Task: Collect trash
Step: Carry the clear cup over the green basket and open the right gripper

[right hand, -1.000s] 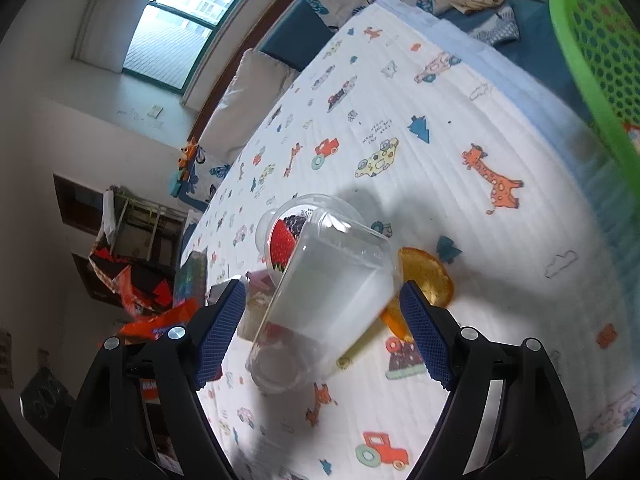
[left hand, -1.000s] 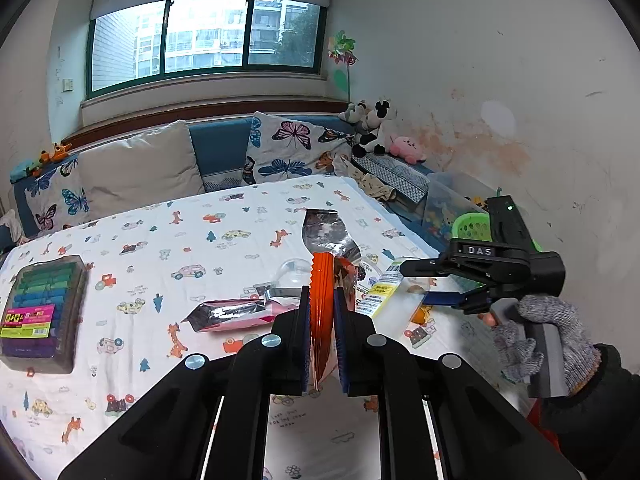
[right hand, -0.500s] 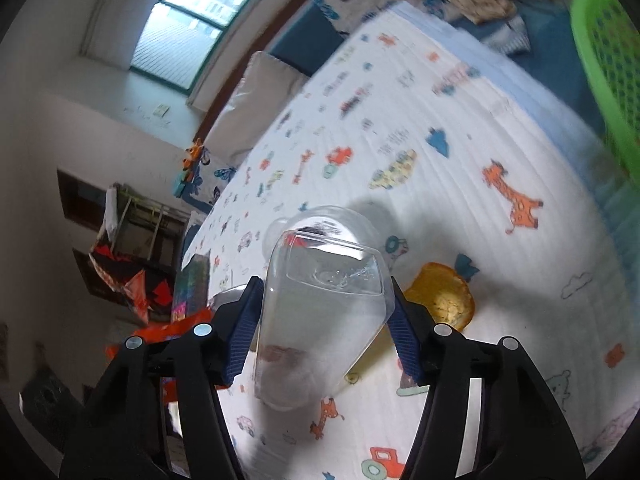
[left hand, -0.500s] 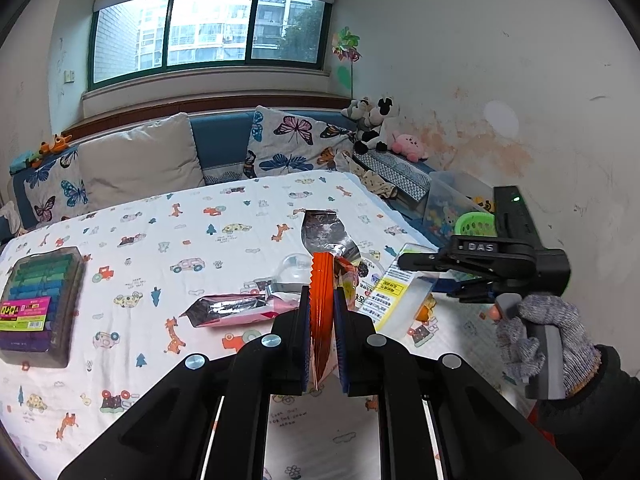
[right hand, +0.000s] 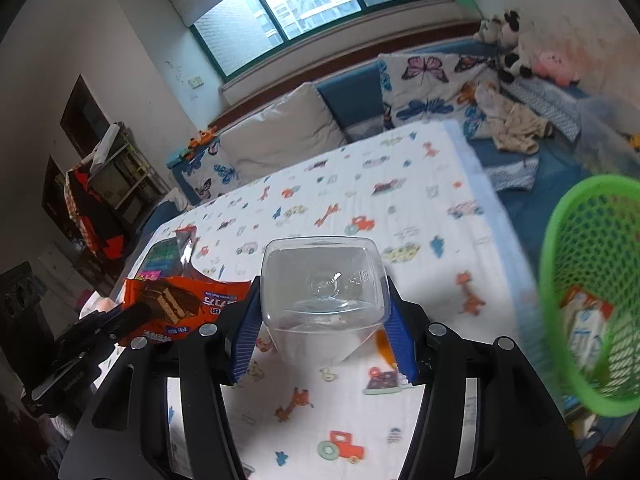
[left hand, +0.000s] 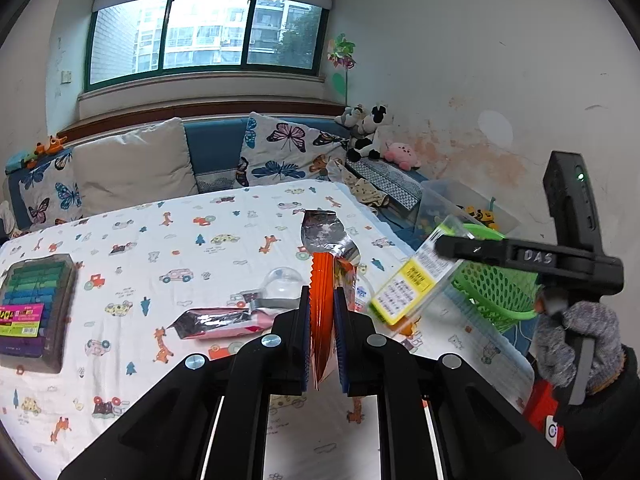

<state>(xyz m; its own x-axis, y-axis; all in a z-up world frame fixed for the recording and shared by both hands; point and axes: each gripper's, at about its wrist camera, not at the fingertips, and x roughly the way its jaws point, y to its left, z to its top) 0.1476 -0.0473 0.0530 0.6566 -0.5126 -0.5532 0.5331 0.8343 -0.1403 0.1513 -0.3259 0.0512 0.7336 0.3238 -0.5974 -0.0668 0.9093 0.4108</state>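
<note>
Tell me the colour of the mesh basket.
Bright green basket, clearest in the right wrist view.

Left wrist view: set low over the near edge of the bed point(left hand: 168, 248), faced along the left tool point(left hand: 322, 320) toward the far window point(left hand: 208, 34).
Right wrist view: carried higher, tilted down along the right tool point(right hand: 324, 332), with the green basket point(right hand: 552, 280) close at the right.
Shared: the printed bed cover, butterfly pillow point(left hand: 284, 156) point(right hand: 432, 84), plush toys point(left hand: 364, 132) point(right hand: 508, 48) and window are seen in both.
Cross-sight: each tool is caught in the other view.
</note>
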